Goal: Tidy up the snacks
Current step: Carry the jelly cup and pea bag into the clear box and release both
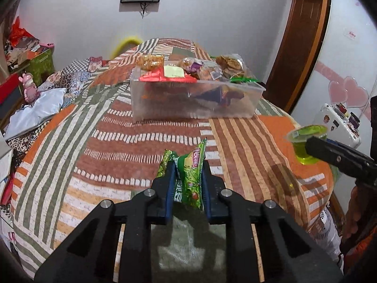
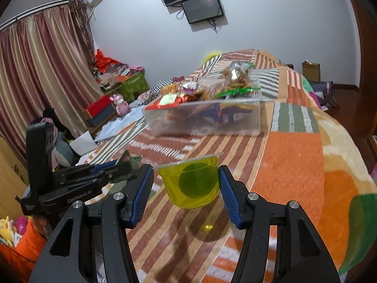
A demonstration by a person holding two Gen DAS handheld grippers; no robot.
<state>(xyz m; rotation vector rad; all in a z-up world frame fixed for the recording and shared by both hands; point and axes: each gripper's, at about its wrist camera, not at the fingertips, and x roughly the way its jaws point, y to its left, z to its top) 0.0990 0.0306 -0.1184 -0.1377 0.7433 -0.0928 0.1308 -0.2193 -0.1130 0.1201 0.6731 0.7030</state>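
Left gripper (image 1: 186, 174) fingers pinch green snack packet (image 1: 189, 176); right gripper (image 2: 187, 184) fingers clamp jelly cup (image 2: 192, 184) aloft.

Green snack packet (image 1: 189, 179): its lower part is disappearing between the left gripper (image 1: 187, 176) pads; the print is too small to read.
Jelly cup (image 1: 306, 141): a black finger is covering its right side in the left wrist view.
Clear box (image 2: 205, 118): blurring in the right wrist view; the wrappers inside are staying indistinct.
Bed (image 2: 294, 165): running past the picture's edge.

Both wrist views toward shared bin (image 1: 197, 99).
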